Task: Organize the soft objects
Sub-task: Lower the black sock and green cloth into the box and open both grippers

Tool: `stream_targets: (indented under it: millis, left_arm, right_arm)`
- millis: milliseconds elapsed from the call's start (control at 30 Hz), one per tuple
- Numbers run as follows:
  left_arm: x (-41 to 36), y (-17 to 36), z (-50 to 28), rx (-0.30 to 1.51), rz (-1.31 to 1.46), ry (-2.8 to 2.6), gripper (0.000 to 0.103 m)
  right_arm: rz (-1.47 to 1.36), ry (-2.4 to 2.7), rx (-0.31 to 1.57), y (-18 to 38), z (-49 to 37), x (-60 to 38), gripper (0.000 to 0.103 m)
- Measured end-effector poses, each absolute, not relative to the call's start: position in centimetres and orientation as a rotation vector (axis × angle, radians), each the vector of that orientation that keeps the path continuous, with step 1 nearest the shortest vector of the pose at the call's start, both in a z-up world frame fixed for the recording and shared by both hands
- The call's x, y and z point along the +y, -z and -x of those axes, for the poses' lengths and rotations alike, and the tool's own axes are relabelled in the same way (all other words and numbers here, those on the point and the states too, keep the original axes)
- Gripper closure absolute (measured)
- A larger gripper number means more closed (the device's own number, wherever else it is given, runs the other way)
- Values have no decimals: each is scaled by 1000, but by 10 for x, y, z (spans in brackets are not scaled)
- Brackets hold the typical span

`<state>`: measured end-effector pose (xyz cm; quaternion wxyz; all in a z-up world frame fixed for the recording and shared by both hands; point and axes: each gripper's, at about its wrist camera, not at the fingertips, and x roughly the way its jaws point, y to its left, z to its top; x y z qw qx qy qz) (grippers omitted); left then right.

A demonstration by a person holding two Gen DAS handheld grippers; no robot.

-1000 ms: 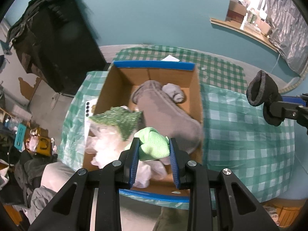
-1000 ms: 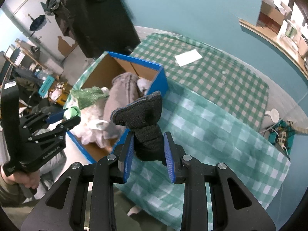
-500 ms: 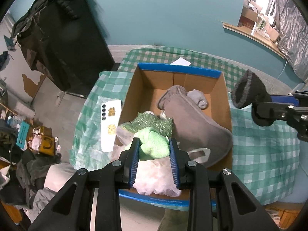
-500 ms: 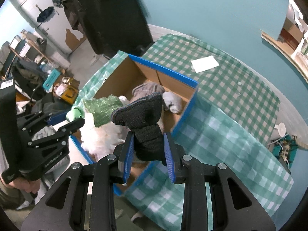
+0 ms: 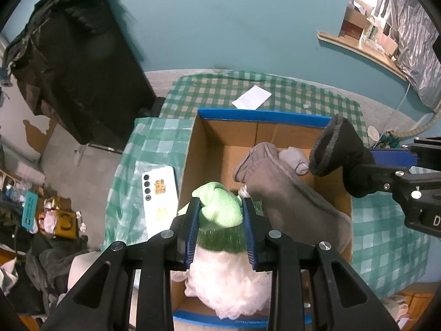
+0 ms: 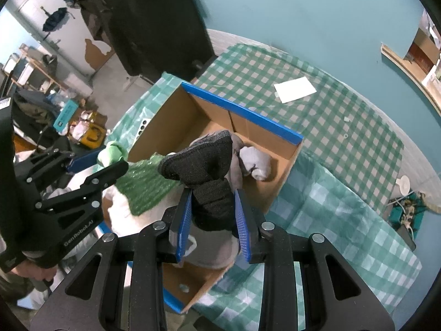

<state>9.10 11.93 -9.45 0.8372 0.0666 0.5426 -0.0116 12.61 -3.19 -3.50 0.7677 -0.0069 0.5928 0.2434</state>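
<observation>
light green cloth (image 5: 220, 208) pinched between the left gripper (image 5: 220, 220) fingers, bunched upward past the tips, hanging above the near-left part of the cardboard box (image 5: 220, 151). dark knit sock (image 6: 205, 165) clamped in the right gripper (image 6: 212, 215), long axis running forward, cuff drooping left over the box middle. both held high, aimed downward; likely release next.

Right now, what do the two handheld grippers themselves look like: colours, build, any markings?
Both the left gripper and the right gripper have black angular bodies with cut-out frames, silver screw heads, and ribbed blue finger pads. White lettering on the left gripper's side, seen in the right wrist view, reads GenRobot.AI.
</observation>
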Motion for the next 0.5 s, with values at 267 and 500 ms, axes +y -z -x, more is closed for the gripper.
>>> stream_targets:
  millis: [267, 500]
  left_arm:
    - [119, 116, -104, 1196, -149, 46, 73]
    - [121, 132, -109, 1244, -149, 50, 73]
  right_arm:
    - [27, -502, 1314, 50, -142, -18, 74]
    - [26, -489, 1327, 57, -148, -12, 74]
